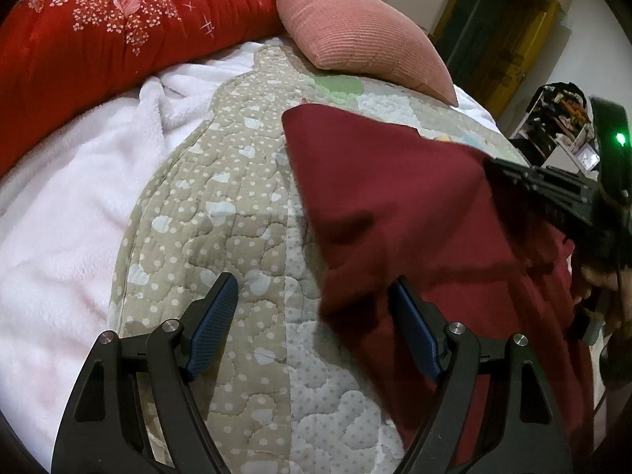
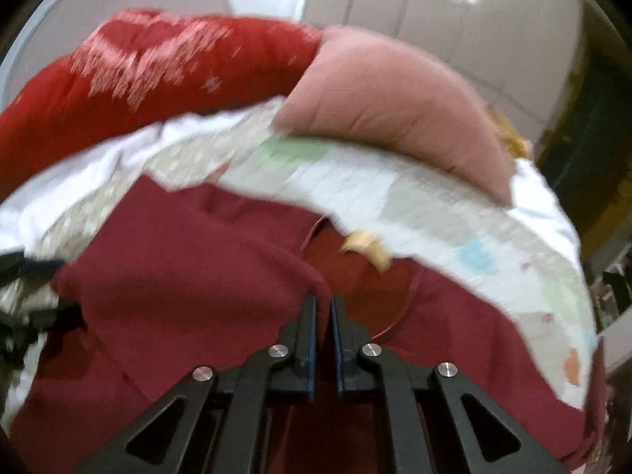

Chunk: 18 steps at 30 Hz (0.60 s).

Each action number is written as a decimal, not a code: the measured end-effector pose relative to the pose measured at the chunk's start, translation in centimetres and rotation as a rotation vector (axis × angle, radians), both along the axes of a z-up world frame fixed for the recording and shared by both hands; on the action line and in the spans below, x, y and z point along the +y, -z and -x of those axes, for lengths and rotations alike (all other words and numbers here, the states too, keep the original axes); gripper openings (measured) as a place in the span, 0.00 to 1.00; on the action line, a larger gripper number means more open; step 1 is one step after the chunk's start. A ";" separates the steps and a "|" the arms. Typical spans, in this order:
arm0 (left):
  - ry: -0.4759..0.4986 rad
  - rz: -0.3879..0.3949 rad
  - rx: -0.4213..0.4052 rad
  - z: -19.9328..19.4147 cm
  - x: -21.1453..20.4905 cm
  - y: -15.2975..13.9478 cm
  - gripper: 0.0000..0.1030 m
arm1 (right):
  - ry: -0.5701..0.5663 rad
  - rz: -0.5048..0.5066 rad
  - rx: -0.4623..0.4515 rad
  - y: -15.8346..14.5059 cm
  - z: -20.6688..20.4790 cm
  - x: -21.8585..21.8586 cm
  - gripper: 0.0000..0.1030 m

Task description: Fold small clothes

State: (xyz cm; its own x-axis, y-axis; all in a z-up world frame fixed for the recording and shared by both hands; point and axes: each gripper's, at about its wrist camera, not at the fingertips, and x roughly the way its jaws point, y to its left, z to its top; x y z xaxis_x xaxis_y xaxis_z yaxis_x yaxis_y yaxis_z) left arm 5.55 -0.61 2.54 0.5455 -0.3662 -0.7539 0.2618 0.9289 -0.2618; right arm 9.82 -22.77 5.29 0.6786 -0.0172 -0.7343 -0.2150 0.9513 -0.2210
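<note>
We see the left gripper (image 1: 316, 316) spread wide, empty, lower centre; the right gripper (image 2: 324, 312) pinches the maroon garment (image 2: 189, 276) on the quilted mat (image 1: 221, 205).

Your garment is a plain dark red cloth (image 1: 399, 213), lying on the patterned quilt (image 1: 221, 213). One flap is lifted and doubled over the rest, its straight edge raised off the bed. A small tan tag (image 2: 365, 247) shows near the seam.
</note>
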 end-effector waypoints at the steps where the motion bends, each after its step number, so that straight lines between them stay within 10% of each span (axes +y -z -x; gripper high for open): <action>1: 0.002 -0.006 -0.001 0.0 -0.1 0.0 0.77 | 0.023 -0.001 0.001 0.1 -0.4 -0.2 0.06; 6: 0.003 0.004 0.000 0.0 0.0 -0.1 0.77 | 0.104 0.017 0.065 3.2 -2.2 -0.5 0.08; 10: -0.009 0.053 -0.009 0.3 0.7 -1.1 0.77 | 0.158 -0.111 0.024 0.3 0.9 -2.1 0.39; 18: -0.034 0.112 -0.091 0.9 1.0 -3.5 0.77 | 0.095 -0.184 0.094 2.3 5.2 -1.3 0.39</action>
